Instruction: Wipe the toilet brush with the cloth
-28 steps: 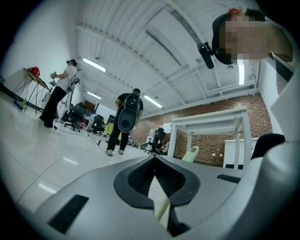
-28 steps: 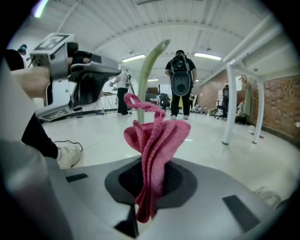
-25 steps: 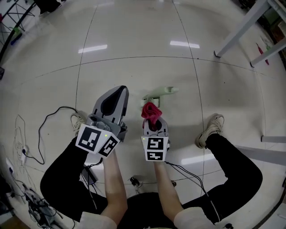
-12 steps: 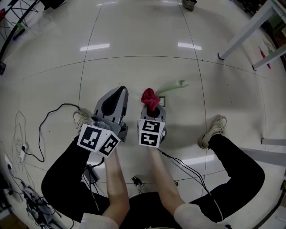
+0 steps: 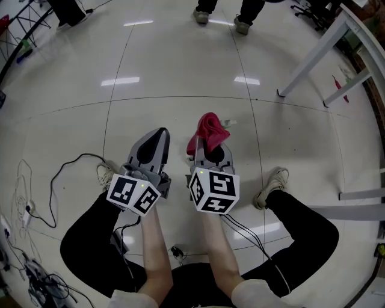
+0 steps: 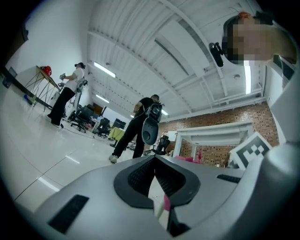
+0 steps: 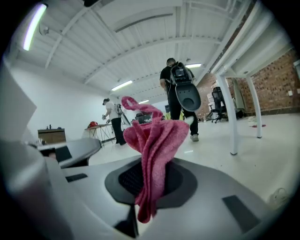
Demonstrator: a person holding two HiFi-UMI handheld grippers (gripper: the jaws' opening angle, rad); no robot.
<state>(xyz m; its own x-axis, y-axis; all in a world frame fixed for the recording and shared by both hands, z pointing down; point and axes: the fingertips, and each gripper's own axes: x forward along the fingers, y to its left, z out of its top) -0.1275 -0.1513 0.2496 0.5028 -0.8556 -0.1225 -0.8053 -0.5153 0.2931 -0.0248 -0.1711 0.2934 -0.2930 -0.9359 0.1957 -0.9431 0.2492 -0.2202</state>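
My right gripper (image 5: 211, 146) is shut on a bunched red cloth (image 5: 207, 131), which stands up out of its jaws (image 7: 152, 133). It is raised above the floor, pointing roughly level. My left gripper (image 5: 160, 133) is beside it on the left, shut, with nothing between its jaws; in the left gripper view (image 6: 154, 161) only a thin slit shows. Of the pale toilet brush only a small light bit (image 5: 230, 123) shows on the floor just right of the cloth; the rest is hidden behind the cloth and the right gripper.
White table legs (image 5: 307, 60) stand at the upper right. Another person's feet (image 5: 219, 18) are at the top edge. Black cables (image 5: 66, 174) lie on the floor at the left. My own shoes (image 5: 274, 183) flank the grippers. People stand in the room beyond (image 7: 180, 93).
The right gripper has risen with the cloth toward the camera. The pale green brush, plain on the floor before, is now mostly covered. The left gripper has barely moved.
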